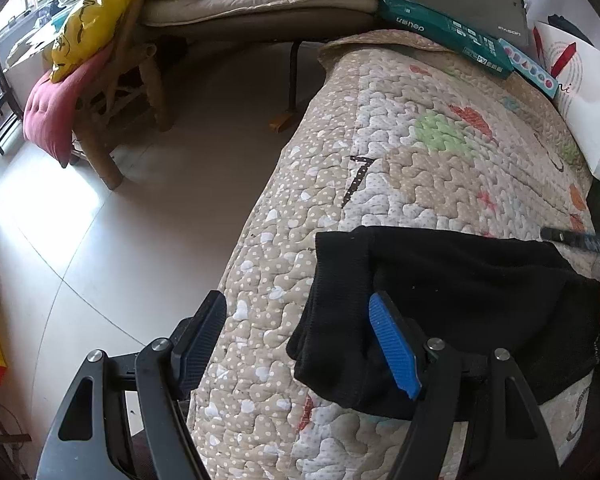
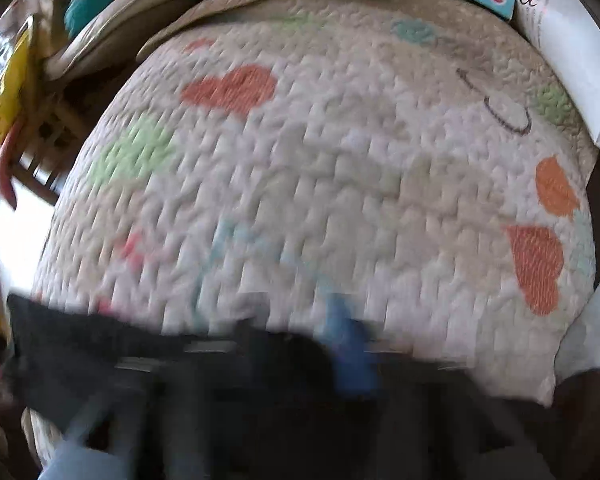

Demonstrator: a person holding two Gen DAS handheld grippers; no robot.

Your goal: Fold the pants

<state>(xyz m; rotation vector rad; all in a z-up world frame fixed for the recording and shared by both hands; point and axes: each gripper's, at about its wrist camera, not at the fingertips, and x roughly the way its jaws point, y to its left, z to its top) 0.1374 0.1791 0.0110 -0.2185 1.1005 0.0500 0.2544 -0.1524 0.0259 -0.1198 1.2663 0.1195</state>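
The grey case (image 1: 468, 4) at one o'clock reads "EPSON". The folded black fabric pants (image 1: 460, 304) lie crosswise on the quilted patterned cover (image 1: 300, 240), at four o'clock. The left gripper (image 1: 300, 340) jaws are spread; the right gripper (image 2: 292, 360) is blurred, so I cannot tell.

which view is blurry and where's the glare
Right wrist view: heavy motion blur smears the black pants and the right hand-held gripper, so its state is unreadable. Left wrist view: sharp, with window glare blown out on the floor tiles and fisheye bending of the quilt.
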